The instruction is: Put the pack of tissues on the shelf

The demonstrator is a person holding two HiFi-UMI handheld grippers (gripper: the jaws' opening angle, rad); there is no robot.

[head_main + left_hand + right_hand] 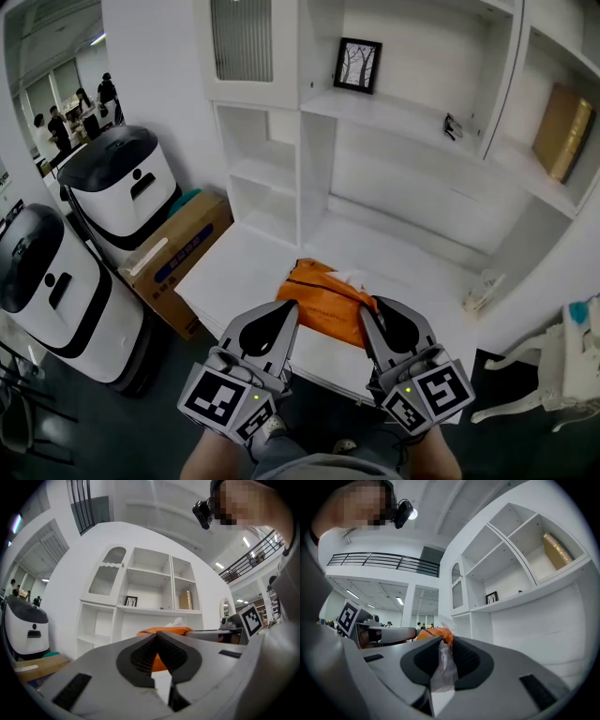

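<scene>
Seen from above, a person holds an orange pack of tissues (323,305) in the air between two hand-held grippers, over the broad white lower ledge of a shelf unit (412,262). The left gripper (284,309) is clamped on the pack's left edge. The right gripper (368,311) is pinched on a fold of its clear wrapper (442,660) (only film, not the body of the pack). A white tissue (352,276) pokes from the top. The risk is that such thin holds slip or tear the film, especially if the two grippers drift apart or tilt unevenly. The pack would then drop short of the shelf.
</scene>
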